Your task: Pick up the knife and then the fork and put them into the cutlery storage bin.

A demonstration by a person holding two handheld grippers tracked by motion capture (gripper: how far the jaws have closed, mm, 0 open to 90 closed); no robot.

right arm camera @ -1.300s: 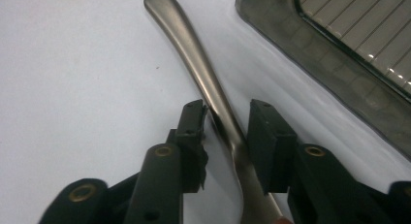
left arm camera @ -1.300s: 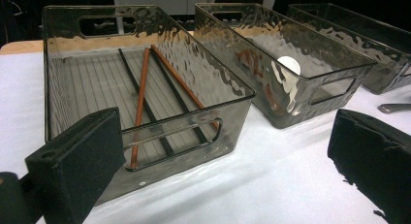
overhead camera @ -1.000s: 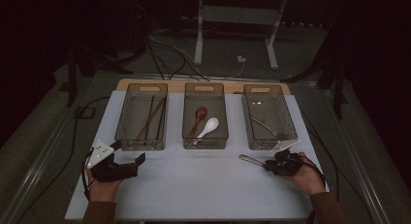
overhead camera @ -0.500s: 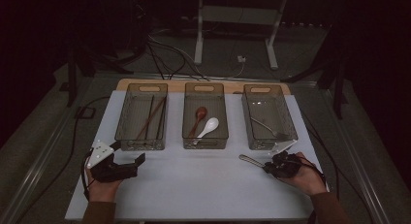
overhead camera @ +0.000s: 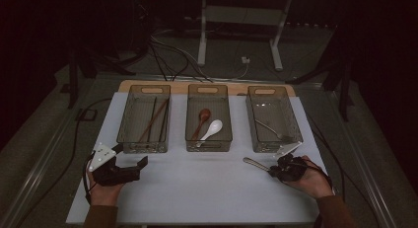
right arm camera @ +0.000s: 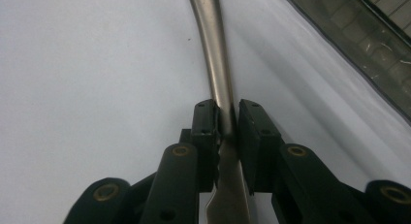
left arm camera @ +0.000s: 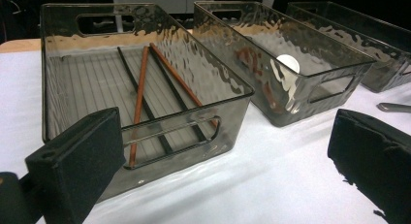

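My right gripper (overhead camera: 276, 169) rests low on the white table (overhead camera: 197, 188) in front of the right bin (overhead camera: 274, 118). It is shut on a metal utensil (overhead camera: 254, 162), whose handle points left across the table. In the right gripper view the pads of that gripper (right arm camera: 225, 115) pinch the utensil's steel stem (right arm camera: 213, 49), which runs away over the white surface. My left gripper (overhead camera: 130, 156) lies open near the left bin (overhead camera: 145, 118), with nothing between its fingers. The left gripper view has its black jaws (left arm camera: 223, 151) standing wide apart in front of that bin (left arm camera: 145, 132).
The left bin holds several chopsticks (left arm camera: 140, 88). The middle bin (overhead camera: 208, 117) holds a brown wooden spoon (overhead camera: 202, 119) and a white spoon (overhead camera: 212, 130). A metal utensil (overhead camera: 270, 129) lies in the right bin. Cables and stand legs sit beyond the table.
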